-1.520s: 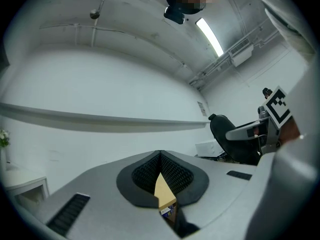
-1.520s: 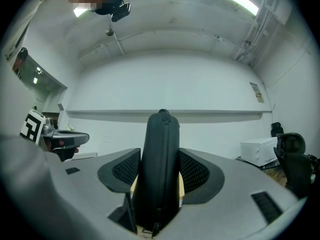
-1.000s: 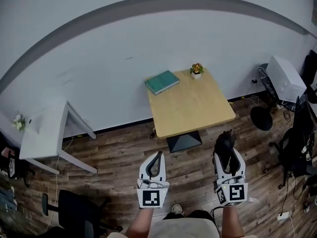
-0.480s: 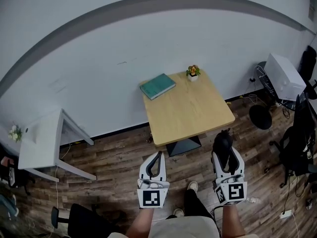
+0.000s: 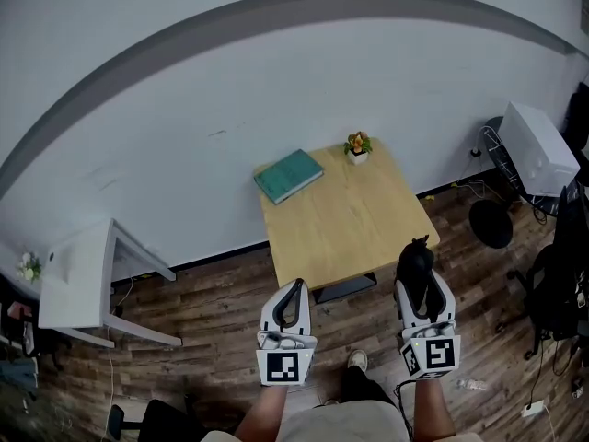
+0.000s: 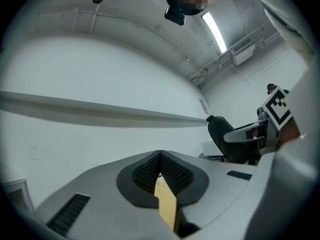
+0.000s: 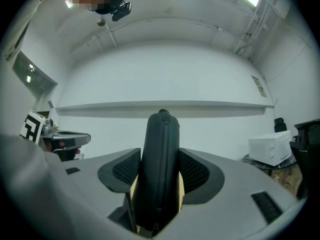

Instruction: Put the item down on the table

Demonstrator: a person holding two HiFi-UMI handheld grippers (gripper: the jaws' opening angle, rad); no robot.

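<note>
A black zippered case (image 7: 160, 169) stands upright between the jaws of my right gripper (image 5: 417, 263), which is shut on it; the case (image 5: 414, 267) pokes out past the fingertips in the head view. My left gripper (image 5: 293, 299) is shut with nothing in it, its pads meeting at the tips (image 6: 160, 156). Both grippers hover over the wooden floor just short of the near edge of the light wood table (image 5: 354, 224). The right gripper with the case (image 6: 227, 139) also shows at the right of the left gripper view.
On the table's far side lie a teal book (image 5: 288, 175) and a small potted flower (image 5: 357, 145). A white desk (image 5: 78, 279) stands to the left. A white microwave (image 5: 538, 150), a black stool (image 5: 490, 221) and an office chair (image 5: 561, 284) crowd the right.
The person has walked toward the wood table; it sits closer below both grippers, and the white desk has slid left. Both grippers keep their pose and grip.
</note>
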